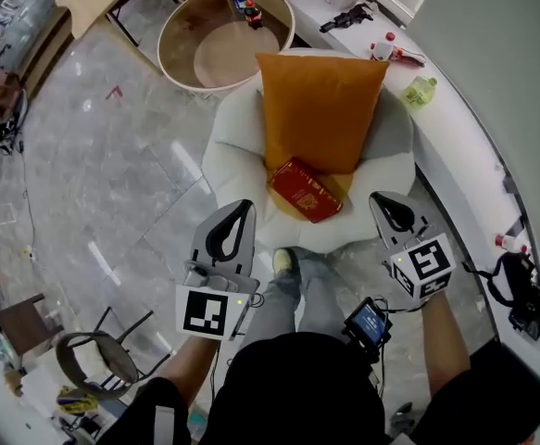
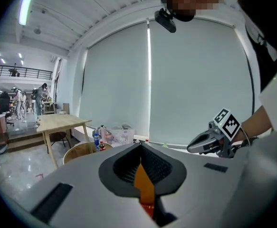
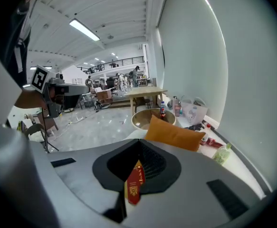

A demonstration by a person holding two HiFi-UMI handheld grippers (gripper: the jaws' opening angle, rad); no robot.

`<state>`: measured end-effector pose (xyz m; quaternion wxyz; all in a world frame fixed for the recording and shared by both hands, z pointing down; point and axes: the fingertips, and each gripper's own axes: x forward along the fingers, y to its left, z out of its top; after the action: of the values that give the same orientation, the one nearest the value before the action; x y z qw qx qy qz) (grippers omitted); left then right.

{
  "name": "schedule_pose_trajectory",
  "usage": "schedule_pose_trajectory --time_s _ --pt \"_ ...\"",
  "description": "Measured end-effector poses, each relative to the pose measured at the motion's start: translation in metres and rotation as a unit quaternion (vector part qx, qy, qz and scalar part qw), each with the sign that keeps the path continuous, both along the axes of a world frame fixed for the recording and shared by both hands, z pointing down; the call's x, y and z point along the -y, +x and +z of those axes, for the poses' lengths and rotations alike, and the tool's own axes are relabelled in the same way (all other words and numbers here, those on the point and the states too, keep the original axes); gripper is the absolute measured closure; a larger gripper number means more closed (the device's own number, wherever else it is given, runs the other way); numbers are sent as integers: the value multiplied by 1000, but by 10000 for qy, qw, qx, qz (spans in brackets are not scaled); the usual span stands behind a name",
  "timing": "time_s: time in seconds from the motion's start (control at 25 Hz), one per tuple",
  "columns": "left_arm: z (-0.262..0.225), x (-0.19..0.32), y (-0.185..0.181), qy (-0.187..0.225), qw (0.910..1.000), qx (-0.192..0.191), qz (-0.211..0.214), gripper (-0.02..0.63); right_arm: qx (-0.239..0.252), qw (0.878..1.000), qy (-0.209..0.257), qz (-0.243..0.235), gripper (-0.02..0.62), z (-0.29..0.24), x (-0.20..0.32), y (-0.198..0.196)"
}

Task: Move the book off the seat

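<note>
Both grippers were clenched and empty: left gripper (image 1: pixel 240 209) and right gripper (image 1: pixel 383 202) hovered at the near side of the white padded seat (image 1: pixel 228 146). Flat red hardcover book (image 1: pixel 304 189) lay on it, just in front of the upright orange cushion (image 1: pixel 320 109), between the two grippers and touched by neither. Looked like the approach step. Next: part one gripper's jaws, drop to the book's near edge, pinch, lift clear.

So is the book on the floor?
No, the book lies on the white seat, in front of the orange cushion.
</note>
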<state>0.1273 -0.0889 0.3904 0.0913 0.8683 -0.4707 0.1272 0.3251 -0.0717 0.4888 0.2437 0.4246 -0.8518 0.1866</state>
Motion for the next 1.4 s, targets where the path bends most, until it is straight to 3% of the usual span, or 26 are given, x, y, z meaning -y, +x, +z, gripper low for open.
schedule_pose_trajectory --time_s 0.28,0.64,0.92,1.32,1.4 --pt "78 9 -6 -344 9992 172 -77 592 44 9958 -848 -347 581 129 13 4" --pt "177 20 -4 -810 9957 420 -164 592 -150 9813 -1755 -774 576 281 16 -5" --pt "215 33 2 -984 9943 288 -285 592 -194 9706 -2244 -843 493 348 20 -7" --pt "292 33 -13 -1246 9911 354 -320 592 -300 9439 -2985 -1383 314 467 2 -28" --pt "307 29 -16 -1295 9904 332 -358 592 -364 9378 -3169 -1368 304 497 0 -30"
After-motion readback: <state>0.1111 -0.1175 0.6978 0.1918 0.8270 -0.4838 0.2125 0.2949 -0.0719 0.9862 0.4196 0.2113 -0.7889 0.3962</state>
